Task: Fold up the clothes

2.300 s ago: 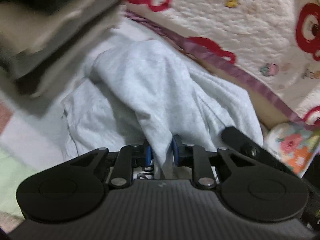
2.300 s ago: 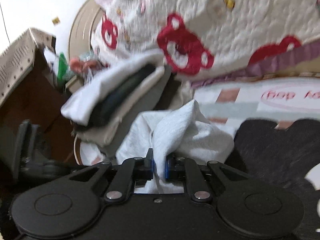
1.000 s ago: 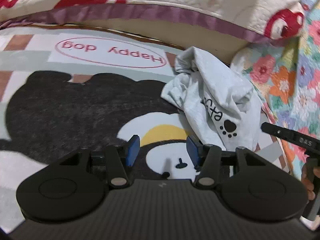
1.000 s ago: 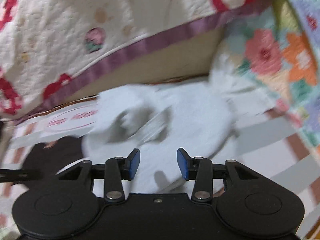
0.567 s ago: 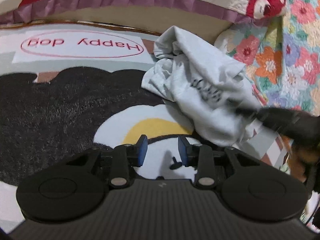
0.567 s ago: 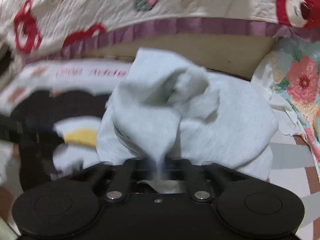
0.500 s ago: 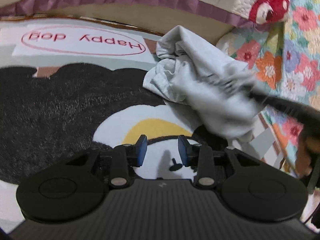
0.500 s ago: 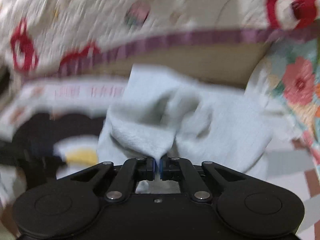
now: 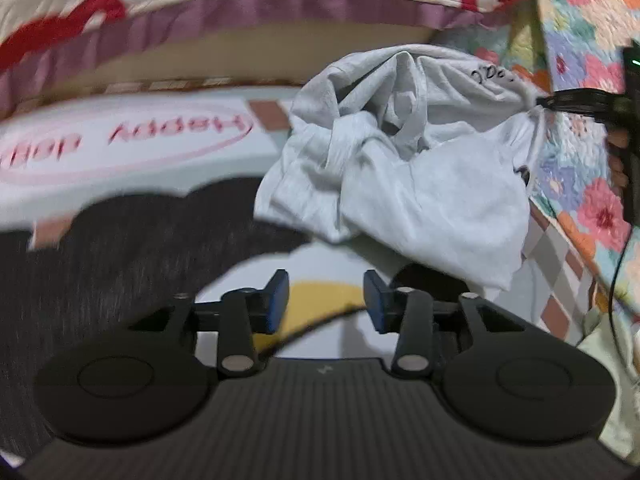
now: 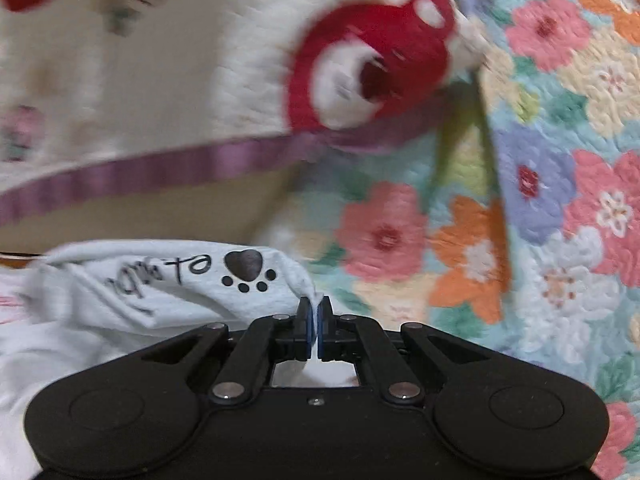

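A crumpled light grey T-shirt (image 9: pixel 420 168) with a black paw print lies on the bear-pattern rug (image 9: pixel 120 264), to the right of centre in the left wrist view. My left gripper (image 9: pixel 325 300) is open just above the rug, short of the shirt's near edge, with nothing between its fingers. My right gripper (image 10: pixel 314 316) is shut on a corner of the grey T-shirt (image 10: pixel 168 280) beside the paw print and lifts it. In the left wrist view, the right gripper (image 9: pixel 560 102) shows at the far right edge, pulling the shirt's edge up.
A quilt with red bears and a purple border (image 9: pixel 248 8) hangs along the back. A floral quilt (image 10: pixel 540 200) covers the right side. A hand (image 9: pixel 618 160) holds the right gripper's handle. The rug carries a "Happy dog" oval (image 9: pixel 132 140).
Both grippers let go of a folded garment and swung over to the crumpled shirt. The right gripper shut on the shirt's corner and pulled it up and to the right. The left stays open.
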The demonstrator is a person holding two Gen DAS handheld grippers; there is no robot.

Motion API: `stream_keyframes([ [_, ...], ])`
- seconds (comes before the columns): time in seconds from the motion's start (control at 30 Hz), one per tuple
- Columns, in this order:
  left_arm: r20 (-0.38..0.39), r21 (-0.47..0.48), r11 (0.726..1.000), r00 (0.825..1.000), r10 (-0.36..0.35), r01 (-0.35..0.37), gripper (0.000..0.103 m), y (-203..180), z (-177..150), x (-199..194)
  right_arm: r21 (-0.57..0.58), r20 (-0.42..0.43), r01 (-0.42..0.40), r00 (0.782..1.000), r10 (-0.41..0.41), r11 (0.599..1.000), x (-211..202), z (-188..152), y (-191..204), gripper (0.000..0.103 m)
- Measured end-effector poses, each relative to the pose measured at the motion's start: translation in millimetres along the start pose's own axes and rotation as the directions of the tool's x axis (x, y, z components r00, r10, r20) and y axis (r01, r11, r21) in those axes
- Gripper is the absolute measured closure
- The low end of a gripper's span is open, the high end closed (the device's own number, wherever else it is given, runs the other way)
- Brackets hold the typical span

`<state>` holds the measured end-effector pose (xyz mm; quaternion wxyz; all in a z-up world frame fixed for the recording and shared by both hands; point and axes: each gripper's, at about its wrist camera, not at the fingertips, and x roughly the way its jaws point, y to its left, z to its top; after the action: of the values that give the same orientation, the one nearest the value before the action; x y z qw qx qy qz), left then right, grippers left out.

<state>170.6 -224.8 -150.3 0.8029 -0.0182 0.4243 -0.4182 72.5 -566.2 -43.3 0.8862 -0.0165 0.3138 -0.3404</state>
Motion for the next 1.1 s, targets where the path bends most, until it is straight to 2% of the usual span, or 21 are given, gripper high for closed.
stream_keyframes([
  [0.1,-0.001,0.047,0.999,1.0,0.005,-0.005,0.057,-5.5,8.1,8.1,0.043,-0.111,-0.03,0.993,0.034,0.999,17.9,-5.4,-3.1,0.093],
  [0.13,-0.001,0.062,0.998,1.0,0.007,-0.007,0.057,-7.3,10.8,10.8,0.048,-0.118,-0.037,0.992,0.043,0.998,17.5,-9.9,-1.9,0.09],
  [0.2,-0.009,0.021,1.0,1.0,-0.015,0.015,0.057,-4.7,9.4,14.1,0.054,-0.1,-0.081,0.991,0.087,0.995,8.4,-22.3,0.2,0.07],
  [0.27,-0.016,-0.02,0.999,0.999,-0.036,0.036,0.056,-2.1,8.0,17.5,0.096,-0.094,-0.146,0.983,0.155,0.985,-2.9,-37.1,-1.2,0.063],
  [0.33,-0.022,-0.062,0.997,0.998,-0.058,0.056,0.055,0.5,6.7,20.8,0.152,-0.088,-0.231,0.965,0.246,0.961,-15.1,-50.7,-2.3,0.063],
  [0.4,-0.027,-0.103,0.992,0.996,-0.08,0.077,0.055,3.1,5.3,24.2,0.222,-0.07,-0.362,0.92,0.385,0.905,-30.0,-67.0,-4.0,0.063],
  [0.43,-0.029,-0.124,0.989,0.995,-0.091,0.087,0.055,4.4,4.6,25.8,0.263,-0.071,-0.429,0.885,0.46,0.864,-35.2,-74.8,-4.1,0.062],
  [0.47,-0.031,-0.144,0.985,0.994,-0.102,0.097,0.055,5.7,4.0,27.5,0.305,-0.076,-0.487,0.844,0.531,0.818,-39.5,-83.5,-3.2,0.058],
  [0.5,-0.033,-0.165,0.981,0.993,-0.113,0.106,0.055,7.0,3.3,29.2,0.325,-0.088,-0.521,0.814,0.574,0.789,-43.3,-91.1,2.1,0.052],
  [0.57,-0.036,-0.206,0.971,0.99,-0.135,0.125,0.055,9.6,1.9,32.5,0.338,-0.12,-0.562,0.77,0.627,0.755,-51.5,-104.2,17.5,0.045],
  [0.6,-0.037,-0.226,0.965,0.989,-0.147,0.135,0.055,10.9,1.3,34.2,0.328,-0.14,-0.576,0.754,0.641,0.749,-54.6,-109.3,26.4,0.045],
  [0.67,-0.038,-0.267,0.952,0.985,-0.169,0.153,0.055,13.5,-0.1,37.5,0.258,-0.206,-0.594,0.737,0.644,0.762,-58.5,-115.9,50.3,0.044],
  [0.7,-0.039,-0.286,0.944,0.983,-0.18,0.162,0.055,14.8,-0.8,39.2,0.203,-0.244,-0.591,0.742,0.625,0.781,-59.4,-119.4,63.9,0.041],
  [0.73,-0.04,-0.299,0.939,0.981,-0.191,0.171,0.055,14.9,-1.0,38.6,0.134,-0.283,-0.578,0.756,0.59,0.805,-59.8,-123.0,78.4,0.039],
  [0.77,-0.041,-0.311,0.933,0.979,-0.202,0.179,0.055,15.0,-1.3,38.0,0.074,-0.305,-0.557,0.777,0.55,0.827,-58.3,-126.8,90.4,0.039],
  [0.83,-0.041,-0.324,0.928,0.977,-0.209,0.185,0.055,14.8,-1.1,35.7,-0.008,-0.294,-0.505,0.826,0.48,0.863,-52.4,-132.5,105.9,0.04],
  [0.87,-0.034,-0.317,0.931,0.979,-0.2,0.18,0.055,14.0,-1.0,33.0,-0.029,-0.264,-0.482,0.849,0.458,0.876,-52.5,-131.4,108.2,0.051],
  [0.9,-0.026,-0.309,0.935,0.981,-0.192,0.174,0.055,13.3,-1.0,30.2,-0.037,-0.22,-0.462,0.869,0.444,0.886,-54.8,-127.5,107.1,0.079],
  [0.93,-0.011,-0.294,0.939,0.981,-0.193,0.181,0.055,12.3,-1.4,25.2,-0.045,-0.175,-0.441,0.887,0.428,0.896,-57.1,-123.6,106.0,0.094],
  [1.03,0.028,-0.232,0.953,0.981,-0.191,0.193,0.055,8.2,-0.6,9.4,-0.033,-0.035,-0.418,0.908,0.417,0.908,-79.1,-103.1,93.6,0.097],
  [1.1,0.054,-0.144,0.976,0.986,-0.157,0.163,0.052,3.0,4.1,-2.0,-0.04,0.054,-0.381,0.922,0.383,0.924,-100.3,-84.9,82.6,0.097],
])
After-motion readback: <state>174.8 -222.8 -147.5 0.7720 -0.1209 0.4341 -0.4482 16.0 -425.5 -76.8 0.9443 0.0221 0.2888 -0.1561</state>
